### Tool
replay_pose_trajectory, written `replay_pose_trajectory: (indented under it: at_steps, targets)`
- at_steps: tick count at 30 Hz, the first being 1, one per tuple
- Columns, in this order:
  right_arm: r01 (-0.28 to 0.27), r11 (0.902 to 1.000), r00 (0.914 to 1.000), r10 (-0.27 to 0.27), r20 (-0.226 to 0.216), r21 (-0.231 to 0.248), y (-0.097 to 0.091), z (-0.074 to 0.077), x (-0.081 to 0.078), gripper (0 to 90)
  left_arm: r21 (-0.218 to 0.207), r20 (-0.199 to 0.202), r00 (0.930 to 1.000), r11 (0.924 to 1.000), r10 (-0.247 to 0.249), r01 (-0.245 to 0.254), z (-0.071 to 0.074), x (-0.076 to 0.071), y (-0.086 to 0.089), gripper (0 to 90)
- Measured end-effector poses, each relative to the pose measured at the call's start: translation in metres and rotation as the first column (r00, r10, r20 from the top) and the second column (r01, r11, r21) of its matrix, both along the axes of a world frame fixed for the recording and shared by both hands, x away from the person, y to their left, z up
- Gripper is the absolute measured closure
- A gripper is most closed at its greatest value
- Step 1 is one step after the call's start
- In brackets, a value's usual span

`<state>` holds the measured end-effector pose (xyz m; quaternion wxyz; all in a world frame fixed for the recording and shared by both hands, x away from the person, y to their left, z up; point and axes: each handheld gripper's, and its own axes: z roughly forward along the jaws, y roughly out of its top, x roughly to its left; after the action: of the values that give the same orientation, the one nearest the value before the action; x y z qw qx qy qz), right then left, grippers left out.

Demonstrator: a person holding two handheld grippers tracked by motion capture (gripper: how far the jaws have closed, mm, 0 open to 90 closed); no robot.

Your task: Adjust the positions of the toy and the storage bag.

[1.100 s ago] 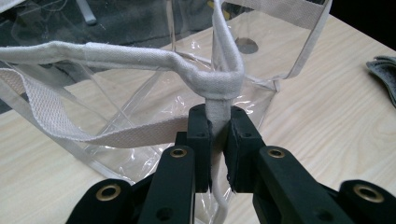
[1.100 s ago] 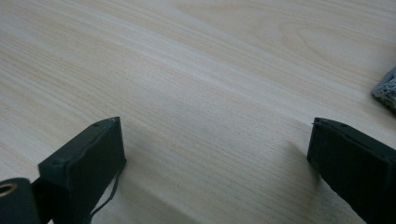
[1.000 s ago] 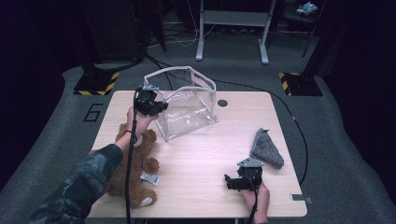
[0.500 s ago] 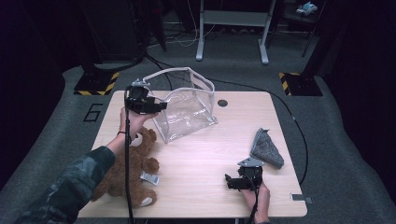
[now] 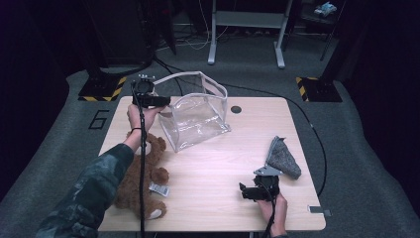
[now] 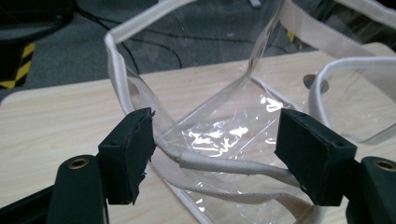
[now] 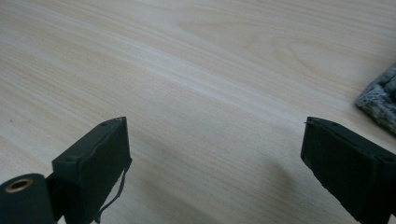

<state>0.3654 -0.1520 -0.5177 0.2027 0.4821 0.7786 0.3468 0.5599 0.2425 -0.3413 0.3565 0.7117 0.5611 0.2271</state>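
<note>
At the table's far left, the left gripper (image 6: 215, 154), jaws just opening, straddles the clear bag's (image 5: 198, 116) white-trimmed rim (pads not pressing); the right gripper (image 7: 215, 172) rests open, near right.

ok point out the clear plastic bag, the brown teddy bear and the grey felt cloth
clear plastic bag with white trim (image 5: 198, 121), high view, on its see-through front wall
brown teddy bear (image 5: 141, 186), high view, on its body
grey felt cloth (image 5: 283, 158), high view, on its middle

Bare table (image 5: 218, 168) centre (bag (image 5: 198, 119) blocks behind).
</note>
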Motion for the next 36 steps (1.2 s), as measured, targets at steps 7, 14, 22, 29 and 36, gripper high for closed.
replay_pose_trajectory:
  at_steps: [7,14,22,29,36]
  targets:
    - [-0.016,0.9998,0.9998,0.016,-0.006,-0.008,0.001,-0.004,-0.001,8.5,-0.025,-0.026,0.9996,0.9997,-0.007,0.007,-0.006,0.002,0.001,49.2]
    - [-0.024,0.9997,0.9997,0.024,0.006,-0.002,0.004,0.003,0.0,9.6,-0.042,-0.005,0.9973,0.9965,-0.073,0.072,-0.01,0.002,0.005,78.9]
    - [-0.026,0.9996,0.9993,0.026,0.026,-0.012,0.002,0.018,0.006,9.8,-0.064,0.017,0.9817,0.9796,-0.19,0.19,-0.011,-0.007,-0.004,82.3]
    - [-0.025,0.9997,0.9987,0.025,0.044,-0.001,0.004,0.035,0.013,10.1,-0.049,0.024,0.964,0.9628,-0.265,0.266,-0.009,-0.018,-0.016,82.5]
    - [-0.033,0.9994,0.9975,0.033,0.063,-0.009,0.003,0.059,0.03,10.6,-0.05,0.016,0.9477,0.9464,-0.319,0.319,-0.011,-0.033,-0.02,82.4]
